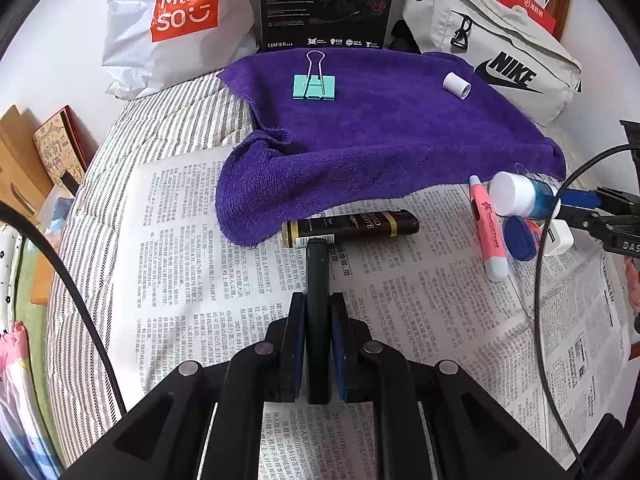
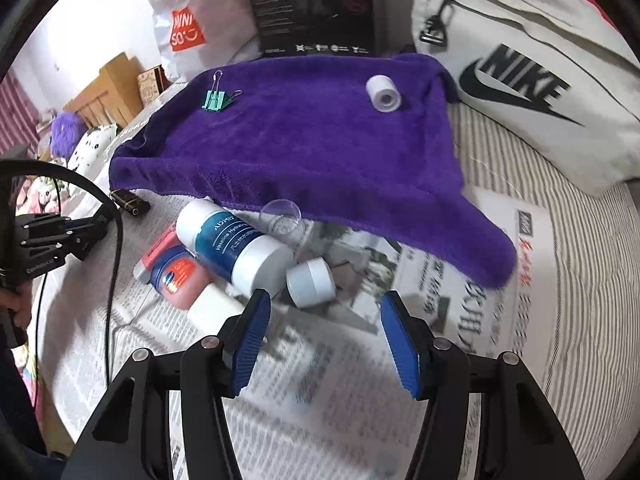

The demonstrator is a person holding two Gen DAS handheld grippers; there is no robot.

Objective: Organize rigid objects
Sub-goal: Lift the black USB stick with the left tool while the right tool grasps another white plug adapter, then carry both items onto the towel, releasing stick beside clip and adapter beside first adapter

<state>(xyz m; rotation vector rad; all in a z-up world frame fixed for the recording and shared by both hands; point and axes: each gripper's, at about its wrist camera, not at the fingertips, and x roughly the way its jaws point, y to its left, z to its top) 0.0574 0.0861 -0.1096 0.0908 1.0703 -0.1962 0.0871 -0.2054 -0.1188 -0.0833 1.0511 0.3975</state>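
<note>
My left gripper [image 1: 319, 304] is shut on a flat black bar-shaped object [image 1: 318, 280], held above the newspaper [image 1: 192, 240]. A black-and-gold tube [image 1: 352, 227] lies just beyond its tip. My right gripper [image 2: 324, 320] is open and empty, just short of a small white jar [image 2: 311, 283], a blue-and-white bottle [image 2: 236, 246], a red jar [image 2: 180, 276] and a clear cup [image 2: 282, 216]. On the purple towel [image 2: 304, 136] lie a green binder clip [image 2: 216, 99] and a white tape roll [image 2: 383, 94]. A pink highlighter [image 1: 486, 228] lies beside the bottle [image 1: 520, 196].
A Miniso bag [image 1: 176, 20], a black Edifier box [image 1: 324, 4] and a grey Nike bag [image 1: 500, 60] stand behind the towel. A striped sheet [image 2: 568, 240] lies under everything. Cables [image 1: 544, 240] hang near both grippers. Wooden items [image 1: 24, 160] are at the left.
</note>
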